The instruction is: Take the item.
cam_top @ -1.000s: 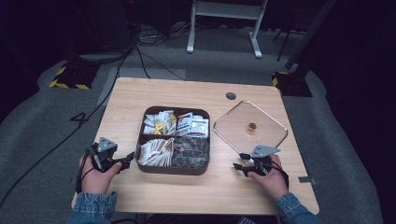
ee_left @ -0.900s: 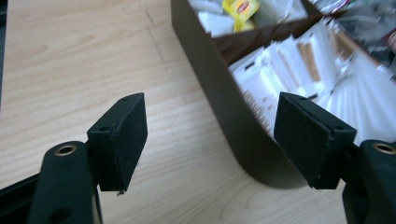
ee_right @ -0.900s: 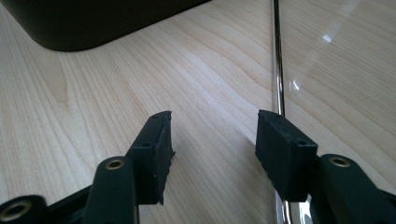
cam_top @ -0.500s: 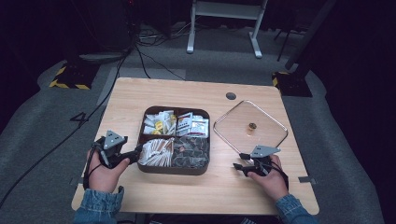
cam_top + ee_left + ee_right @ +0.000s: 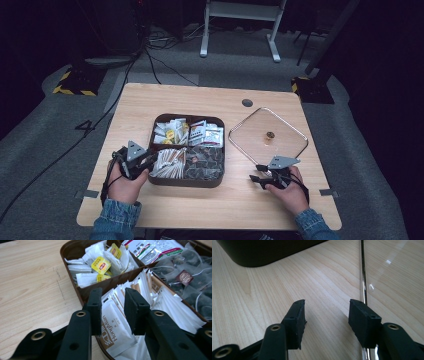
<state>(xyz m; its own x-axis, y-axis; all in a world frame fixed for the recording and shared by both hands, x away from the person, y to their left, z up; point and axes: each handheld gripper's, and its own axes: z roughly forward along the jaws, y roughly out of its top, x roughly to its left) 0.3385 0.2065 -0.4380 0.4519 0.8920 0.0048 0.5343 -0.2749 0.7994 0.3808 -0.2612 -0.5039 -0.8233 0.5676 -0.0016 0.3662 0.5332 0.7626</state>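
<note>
The left gripper (image 5: 112,307) hangs over the near-left compartment of the brown tray (image 5: 72,250); its jaws have just been closing, with a white HongMian sachet (image 5: 113,326) between them, pads close beside it, contact unclear; yellow-tagged tea bags (image 5: 100,265) fill the far-left compartment; dark mesh tea bags (image 5: 190,282) lie at the right; bare wooden table (image 5: 30,285) spreads left.

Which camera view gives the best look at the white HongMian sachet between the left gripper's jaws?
The left gripper view: the white HongMian sachet sits close up between the jaws, lettering readable. The high view shows its compartment as a pale bundle of sachets. The right gripper view faces bare table.
</note>
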